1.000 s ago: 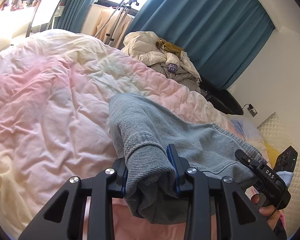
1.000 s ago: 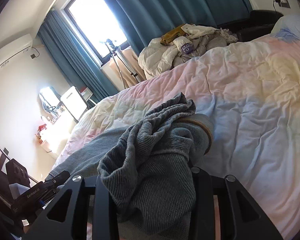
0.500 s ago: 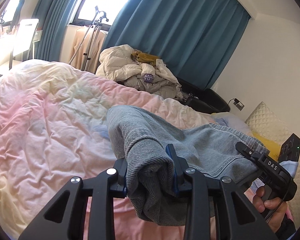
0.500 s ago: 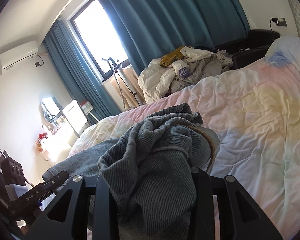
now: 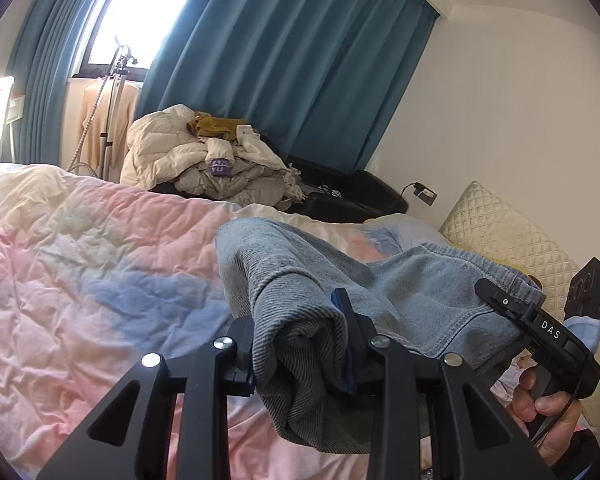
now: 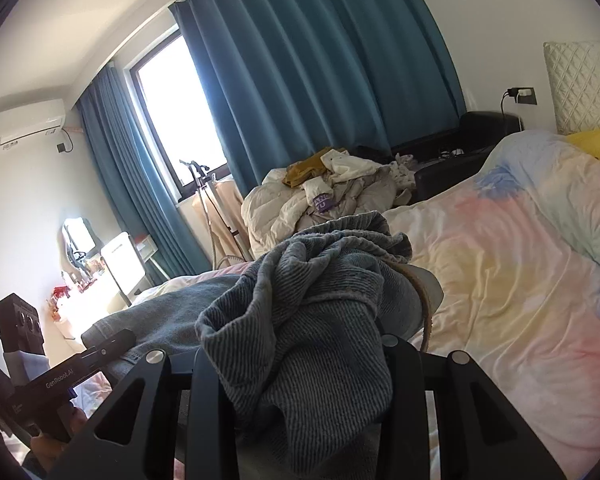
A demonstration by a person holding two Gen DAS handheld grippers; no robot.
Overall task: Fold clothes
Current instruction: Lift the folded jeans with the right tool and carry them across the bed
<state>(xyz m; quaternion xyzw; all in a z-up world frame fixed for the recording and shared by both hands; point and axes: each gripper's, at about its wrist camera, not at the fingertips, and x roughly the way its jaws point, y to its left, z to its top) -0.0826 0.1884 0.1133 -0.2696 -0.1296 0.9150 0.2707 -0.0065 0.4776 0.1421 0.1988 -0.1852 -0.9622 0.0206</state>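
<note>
both my left gripper [image 5: 300, 344] and right gripper [image 6: 296, 364] clench the grey jeans [image 5: 420, 304] aloft; the bunched denim ahead could slip free and fold crooked.

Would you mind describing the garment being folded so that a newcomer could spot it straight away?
Start at the bed with the pastel quilt. Above it both grippers, the left gripper and the right gripper, are shut on the grey-blue denim garment, stretched between them. Unlike the cream clothes pile by the curtain, it is off the bed and denim.
</note>
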